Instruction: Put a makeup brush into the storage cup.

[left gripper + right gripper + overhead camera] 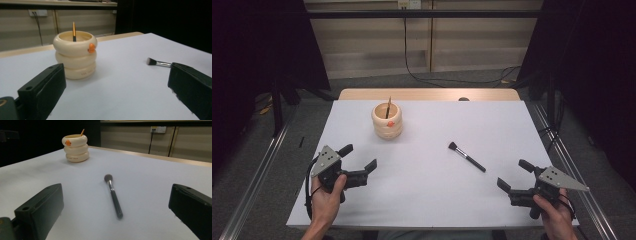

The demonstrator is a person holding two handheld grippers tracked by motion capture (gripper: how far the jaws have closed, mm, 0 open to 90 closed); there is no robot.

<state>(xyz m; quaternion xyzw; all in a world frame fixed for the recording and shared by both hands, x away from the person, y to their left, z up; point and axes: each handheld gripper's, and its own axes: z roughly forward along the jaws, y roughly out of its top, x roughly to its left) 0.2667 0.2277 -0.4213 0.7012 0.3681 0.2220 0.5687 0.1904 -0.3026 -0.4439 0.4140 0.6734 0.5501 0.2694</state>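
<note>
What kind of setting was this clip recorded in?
Probably a lab recording station: a white-covered table flanked by black curtains and metal floor rails, with a cream ringed brush holder and a black-handled makeup brush as props.

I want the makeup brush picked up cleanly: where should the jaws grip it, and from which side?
Probably the black handle of the makeup brush, mid-length, from above with the open right gripper, its jaws straddling the handle. It lies flat on the table, bristles towards the holder.

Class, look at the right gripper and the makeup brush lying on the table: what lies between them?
Nothing: between the open right gripper and the makeup brush there is bare white table. The high view and the right gripper view both show it.
</note>
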